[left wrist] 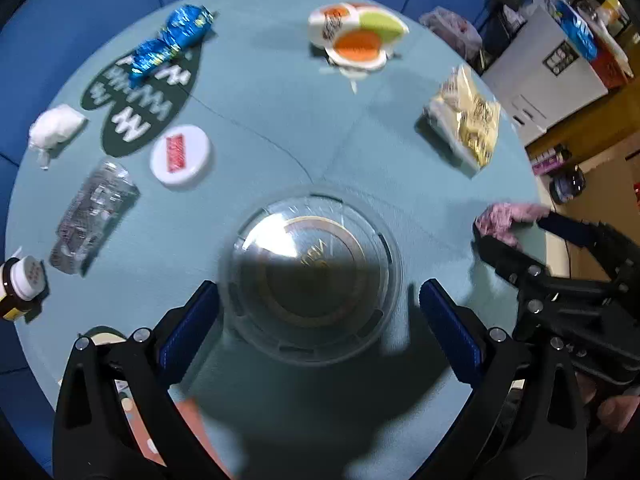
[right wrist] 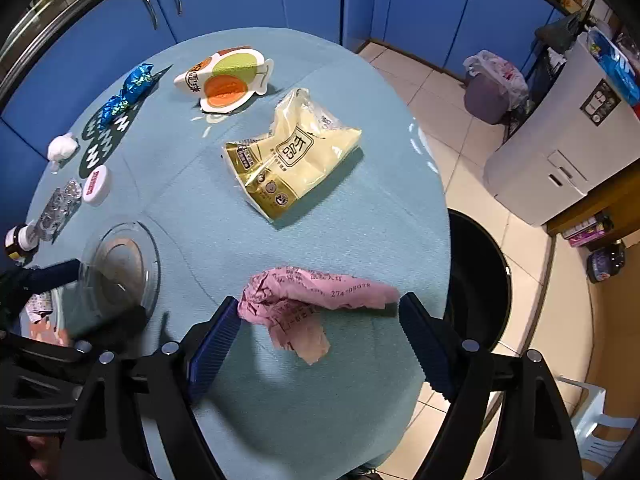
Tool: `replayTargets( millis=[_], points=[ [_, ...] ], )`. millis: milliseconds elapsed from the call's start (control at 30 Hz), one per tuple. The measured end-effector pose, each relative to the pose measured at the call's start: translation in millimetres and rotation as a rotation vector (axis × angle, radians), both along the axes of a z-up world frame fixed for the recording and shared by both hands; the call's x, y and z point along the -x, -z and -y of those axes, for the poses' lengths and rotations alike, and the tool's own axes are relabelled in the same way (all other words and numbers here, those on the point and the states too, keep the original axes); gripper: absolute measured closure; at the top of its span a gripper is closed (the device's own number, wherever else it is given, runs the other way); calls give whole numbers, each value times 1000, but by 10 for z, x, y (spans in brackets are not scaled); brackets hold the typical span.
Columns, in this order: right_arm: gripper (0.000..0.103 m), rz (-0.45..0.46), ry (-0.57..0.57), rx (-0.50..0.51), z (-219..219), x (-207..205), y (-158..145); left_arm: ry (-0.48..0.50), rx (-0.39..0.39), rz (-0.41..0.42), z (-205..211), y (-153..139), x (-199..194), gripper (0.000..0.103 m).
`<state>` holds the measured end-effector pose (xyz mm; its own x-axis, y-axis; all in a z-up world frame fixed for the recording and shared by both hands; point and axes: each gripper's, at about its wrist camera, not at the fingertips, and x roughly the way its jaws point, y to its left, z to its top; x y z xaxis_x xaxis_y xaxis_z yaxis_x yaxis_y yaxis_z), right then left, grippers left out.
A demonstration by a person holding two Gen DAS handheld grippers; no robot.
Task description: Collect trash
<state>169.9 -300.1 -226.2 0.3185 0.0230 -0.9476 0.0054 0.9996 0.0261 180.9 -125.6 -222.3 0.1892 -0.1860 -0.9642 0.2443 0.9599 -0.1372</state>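
A clear plastic dome lid (left wrist: pixel 312 280) lies on the round blue table (left wrist: pixel 280 128), between the open fingers of my left gripper (left wrist: pixel 316 320); it also shows in the right wrist view (right wrist: pixel 120 268). A crumpled pink receipt (right wrist: pixel 308 300) lies near the table's right edge between the open fingers of my right gripper (right wrist: pixel 318 320). The left wrist view shows that receipt (left wrist: pixel 508 220) and the right gripper (left wrist: pixel 532 240). Other trash on the table: a yellow snack bag (right wrist: pixel 288 160), a blue foil wrapper (left wrist: pixel 172 44), a white wad (left wrist: pixel 56 128), a crushed clear bottle (left wrist: pixel 92 216).
A fish-shaped orange and green package (left wrist: pixel 356 36), a white cap with a red label (left wrist: pixel 180 156) and a small brown bottle (left wrist: pixel 20 284) are on the table. A black bin (right wrist: pixel 480 280) stands on the floor right of the table. Blue cabinets stand behind.
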Motion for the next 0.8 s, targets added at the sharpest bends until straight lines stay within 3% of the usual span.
replayTargets(
  millis=[300, 367, 467, 600, 633, 667, 800],
  points=[
    [26, 11, -32, 27, -46, -27, 30, -8, -83, 47, 71, 71, -26, 5],
    [36, 20, -43, 35, -67, -20, 19, -4, -94, 48, 93, 84, -28, 5],
    [49, 24, -65, 25, -105, -10, 4, -4, -81, 66, 76, 50, -9, 15],
    [66, 31, -90, 29, -167, 2, -23, -13, -75, 57, 70, 32, -21, 16],
    [81, 29, -95, 27, -176, 4, -30, -13, -71, 55, 38, 17, -15, 17],
    [86, 25, -99, 18, -178, 3, -37, -13, -67, 59, 53, -12, -9, 17],
    [88, 31, -89, 10, -144, 7, -86, -2, -81, 118, 110, -175, 24, 17]
  ],
)
